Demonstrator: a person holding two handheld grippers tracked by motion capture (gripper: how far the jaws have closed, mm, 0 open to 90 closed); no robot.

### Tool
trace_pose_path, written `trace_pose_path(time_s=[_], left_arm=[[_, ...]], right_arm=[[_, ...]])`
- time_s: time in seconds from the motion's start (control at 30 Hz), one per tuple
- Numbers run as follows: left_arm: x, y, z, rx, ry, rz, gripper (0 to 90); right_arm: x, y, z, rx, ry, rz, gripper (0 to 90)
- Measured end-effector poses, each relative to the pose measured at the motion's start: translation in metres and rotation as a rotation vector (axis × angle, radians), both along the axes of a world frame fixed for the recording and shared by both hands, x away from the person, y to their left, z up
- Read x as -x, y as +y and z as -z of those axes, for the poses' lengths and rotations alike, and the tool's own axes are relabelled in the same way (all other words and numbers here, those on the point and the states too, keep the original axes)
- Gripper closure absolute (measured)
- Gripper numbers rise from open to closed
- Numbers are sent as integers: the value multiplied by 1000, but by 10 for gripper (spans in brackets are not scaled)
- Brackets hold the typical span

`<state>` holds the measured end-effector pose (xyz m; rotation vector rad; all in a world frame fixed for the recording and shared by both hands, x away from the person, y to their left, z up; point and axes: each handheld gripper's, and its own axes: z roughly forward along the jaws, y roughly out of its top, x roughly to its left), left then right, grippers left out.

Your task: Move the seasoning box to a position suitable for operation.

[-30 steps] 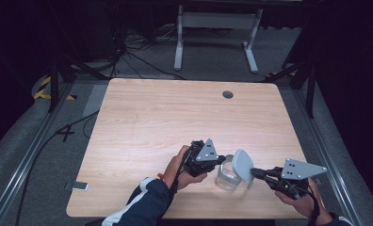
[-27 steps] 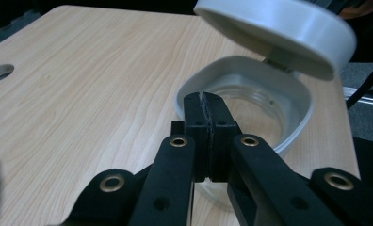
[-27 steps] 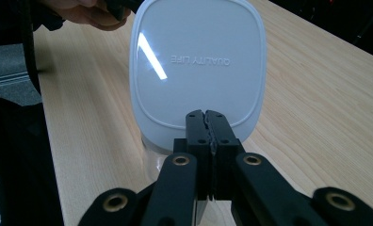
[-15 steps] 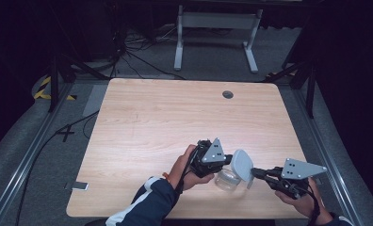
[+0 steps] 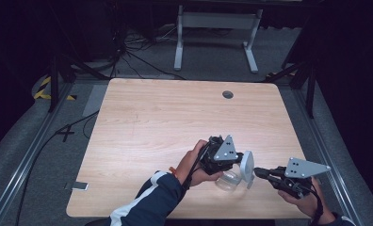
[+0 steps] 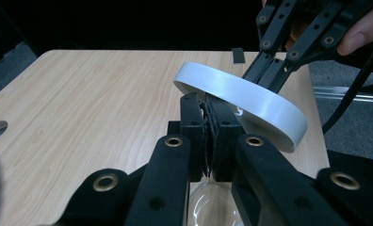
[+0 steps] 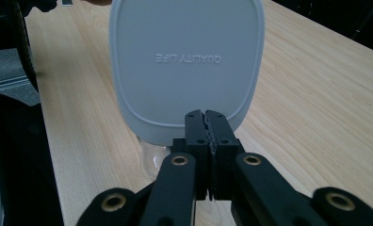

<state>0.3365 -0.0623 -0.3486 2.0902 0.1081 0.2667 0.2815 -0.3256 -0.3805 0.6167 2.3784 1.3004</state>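
Observation:
A clear container (image 5: 227, 181) stands on the wooden table (image 5: 166, 122) near the front edge. My left gripper (image 5: 230, 168) is shut on its rim; in the left gripper view the jaws (image 6: 207, 107) meet above the clear container (image 6: 214, 209). A white lid (image 5: 247, 168) with rounded corners stands almost on edge over the container, clear of it on one side. My right gripper (image 5: 256, 173) is shut on the lid's edge. In the right gripper view the lid (image 7: 187, 61) faces the camera, reading "QUALITY LIFE" upside down, with the gripper (image 7: 206, 117) pinching its lower rim and the container (image 7: 152, 159) below.
A round cable hole (image 5: 228, 94) lies at the table's far side. A small flat object (image 5: 79, 186) rests past the front left corner. A metal stand (image 5: 215, 33) and cables sit on the floor behind. The table's right edge is close to my right hand (image 5: 307, 202).
The lid has tipped up further, from slanting over the container to nearly on edge. My left hand and the container have shifted slightly to the right.

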Motion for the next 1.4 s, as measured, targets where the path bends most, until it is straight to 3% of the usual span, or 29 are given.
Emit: trace_pose_path(time_s=[0.33, 0.37, 0.53, 0.67, 0.8, 0.93, 0.97, 1.0, 1.1, 1.23, 1.3, 1.33, 1.4], left_arm=[[4, -14, -2, -2, -2, 31, 858], [3, -15, -3, -14, -17, 46, 857], [3, -18, -2, -14, -3, 49, 850], [4, -15, -2, -17, -8, 45, 850], [2, -2, -2, -31, -21, 21, 841], [-4, 27, 5, -43, -11, -46, 815], [-6, 42, 8, -46, -4, -77, 806], [-6, 42, 8, -46, -4, -77, 802], [-10, 73, 16, -48, 13, -146, 776], [-11, 116, 33, -106, 7, -247, 713], [-11, 139, 45, -135, 37, -296, 688], [-11, 139, 45, -135, 37, -296, 668], [-11, 157, 55, -183, 28, -334, 645]], right_arm=[[1, -2, 0, 5, 1, -5, 881], [1, -2, 0, 6, 2, -4, 880], [2, -4, 0, -2, 4, -6, 875], [2, -7, 0, 1, 1, -1, 876], [3, -9, 0, -1, -1, 7, 876], [2, -10, -1, 0, -7, 12, 870], [2, -11, -1, 1, -6, 14, 867], [2, -11, -1, 1, -6, 14, 867], [1, -12, 0, 4, -1, 22, 858], [0, -16, 1, 5, -6, 28, 844], [0, -20, 1, 12, -11, 38, 829], [0, -20, 1, 12, -11, 38, 829], [0, -22, 3, 25, -21, 43, 816]])
